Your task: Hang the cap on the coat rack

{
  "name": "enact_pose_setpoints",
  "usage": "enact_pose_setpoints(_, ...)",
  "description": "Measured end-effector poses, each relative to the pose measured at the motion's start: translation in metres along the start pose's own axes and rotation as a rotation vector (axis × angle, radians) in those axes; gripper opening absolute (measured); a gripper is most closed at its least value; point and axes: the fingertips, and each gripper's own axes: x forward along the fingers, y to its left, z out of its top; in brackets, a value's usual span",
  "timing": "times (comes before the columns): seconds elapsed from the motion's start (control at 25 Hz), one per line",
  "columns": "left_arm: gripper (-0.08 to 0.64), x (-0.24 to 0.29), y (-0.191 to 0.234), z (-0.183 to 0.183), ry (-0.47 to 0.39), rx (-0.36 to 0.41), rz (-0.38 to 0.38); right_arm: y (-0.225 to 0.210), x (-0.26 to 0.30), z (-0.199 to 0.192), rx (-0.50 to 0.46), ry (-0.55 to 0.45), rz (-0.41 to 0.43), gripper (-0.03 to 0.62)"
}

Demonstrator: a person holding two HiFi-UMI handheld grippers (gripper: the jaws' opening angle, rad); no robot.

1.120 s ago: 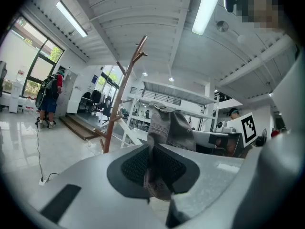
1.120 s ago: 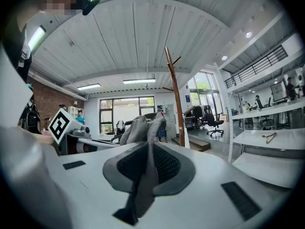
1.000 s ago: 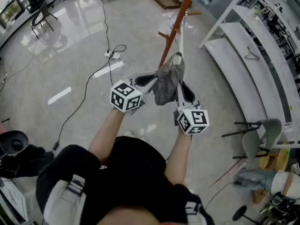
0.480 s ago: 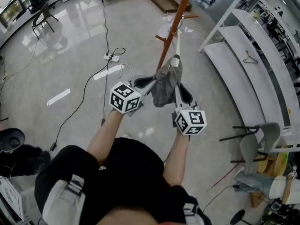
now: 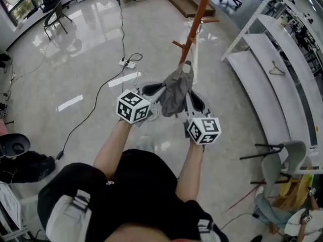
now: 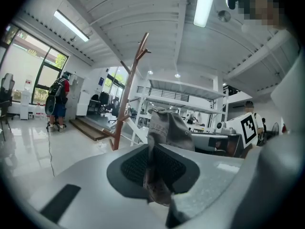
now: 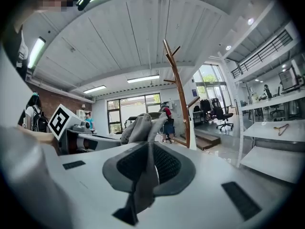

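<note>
Hanging crumpled | grey cap (image 5: pixel 176 89) | pinched by both tongs

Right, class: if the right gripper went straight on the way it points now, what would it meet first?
Beyond the cap it grips, most likely the coat rack, whose pole stands slightly right of the right gripper's line. Depth is unclear, so it may pass just left of it.

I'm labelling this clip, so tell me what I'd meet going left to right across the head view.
Black office chair → left tool → cap held by both tools → right tool → coat hanger. The coat rack stands over the cap and right tool, so it is left out.
</note>
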Motion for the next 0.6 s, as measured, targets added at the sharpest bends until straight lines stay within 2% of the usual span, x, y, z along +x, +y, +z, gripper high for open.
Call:
enact_pose_setpoints(0.28, 0.029, 0.044, 0.027, 0.026, -0.023, 0.065, -0.016, -0.039, 0.036, 0.018, 0.002, -0.039, -0.007, 0.028)
enact_pose_setpoints(0.6, 0.029, 0.104, 0.081, 0.048, -0.018, 0.069, -0.049, -0.09, 0.1, 0.03, -0.009, 0.012, -0.031, 0.029)
